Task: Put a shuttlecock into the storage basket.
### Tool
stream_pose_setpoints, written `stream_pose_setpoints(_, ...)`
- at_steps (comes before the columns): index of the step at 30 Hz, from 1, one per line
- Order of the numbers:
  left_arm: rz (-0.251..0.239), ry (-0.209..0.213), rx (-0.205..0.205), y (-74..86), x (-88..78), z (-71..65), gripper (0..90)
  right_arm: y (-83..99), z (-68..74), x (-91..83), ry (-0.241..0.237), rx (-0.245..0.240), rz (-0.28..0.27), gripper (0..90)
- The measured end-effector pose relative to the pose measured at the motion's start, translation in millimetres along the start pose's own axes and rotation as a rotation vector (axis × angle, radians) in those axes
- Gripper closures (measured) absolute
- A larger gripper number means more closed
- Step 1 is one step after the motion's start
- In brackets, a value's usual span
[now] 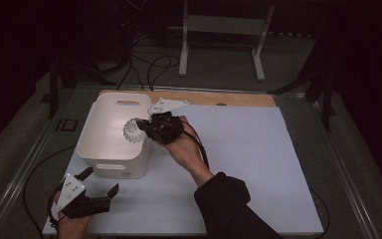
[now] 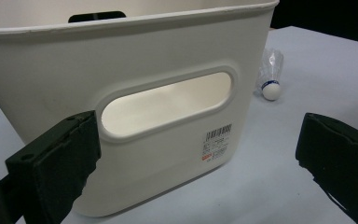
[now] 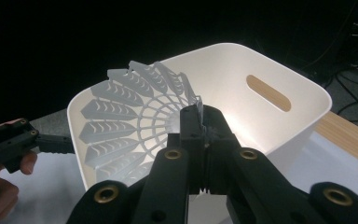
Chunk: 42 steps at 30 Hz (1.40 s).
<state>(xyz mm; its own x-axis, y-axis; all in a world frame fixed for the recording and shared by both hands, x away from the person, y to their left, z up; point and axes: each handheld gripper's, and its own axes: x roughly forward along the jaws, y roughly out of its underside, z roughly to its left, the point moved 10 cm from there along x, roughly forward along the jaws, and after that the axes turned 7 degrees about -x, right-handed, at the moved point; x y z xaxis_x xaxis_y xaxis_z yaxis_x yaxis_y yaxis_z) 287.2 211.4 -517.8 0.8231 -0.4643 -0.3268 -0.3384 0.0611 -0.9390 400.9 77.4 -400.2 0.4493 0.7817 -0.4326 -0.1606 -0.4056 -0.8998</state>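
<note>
A white shuttlecock (image 1: 133, 131) is clamped by the edge of its skirt in the right claw (image 1: 140, 124) and is held over the open white bin (image 1: 110, 169), which stands at the far left of the desk (image 1: 258, 164). The step in hand is judged to be the drop into the bin — it is best done with the shuttlecock carried fully inside the rim before the jaws are parted, so that the light skirt cannot catch on the wall and tip out. A low release is advised, since a shuttlecock bounces easily. The left claw (image 1: 99, 183) is held apart and empty at the near left, just short of the bin's handle slot (image 2: 165, 103). A second shuttlecock (image 2: 271, 74) lies on the desk just beside the bin — presumably next to be gathered.
</note>
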Motion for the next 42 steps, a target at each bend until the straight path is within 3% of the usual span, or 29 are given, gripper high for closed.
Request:
stream_pose_setpoints(2, 0.002, -0.002, 0.000, 0.3, 0.1, -0.1, 0.7, -1.8, 2.5, 2.3, -0.013, -0.002, -0.007, 83.8)
stream_pose_setpoints(4, 0.002, -0.002, 0.000, 0.3, 0.1, 0.0, 0.7, -2.8, 5.2, 4.1, -0.033, -0.006, -0.009, 70.0)
stream_pose_setpoints(6, 0.000, -0.003, 0.000, 0.0, -0.2, 0.2, 0.7, -3.2, 6.3, 4.9, -0.038, -0.004, -0.010, 66.1)
stream_pose_setpoints(9, 0.000, -0.002, 0.001, 0.0, -0.8, 0.6, 0.8, -5.7, 4.4, 3.1, -0.029, -0.003, -0.029, 46.5)
stream_pose_setpoints(11, -0.001, -0.001, 0.000, -0.2, -0.9, 0.3, 0.8, -5.2, 2.2, 0.4, -0.029, 0.012, -0.025, 41.9)
stream_pose_setpoints(15, -0.002, 0.000, -0.001, -0.3, -0.7, 0.2, 0.9, -1.3, -7.0, -4.3, 0.011, 0.026, -0.015, 23.9)
stream_pose_setpoints(19, -0.003, -0.001, 0.002, -0.4, -0.4, 0.2, 0.8, 5.0, -12.8, -6.0, 0.061, 0.006, 0.018, 13.2)
stream_pose_setpoints(27, -0.003, 0.000, -0.002, -0.3, -0.2, -0.2, 0.8, 9.8, -19.3, -10.6, 0.094, -0.010, 0.033, 9.3)
stream_pose_setpoints(42, -0.003, 0.001, -0.004, -0.3, -0.1, -0.3, 0.8, 19.6, -32.6, -19.6, 0.125, 0.030, 0.025, 8.7)
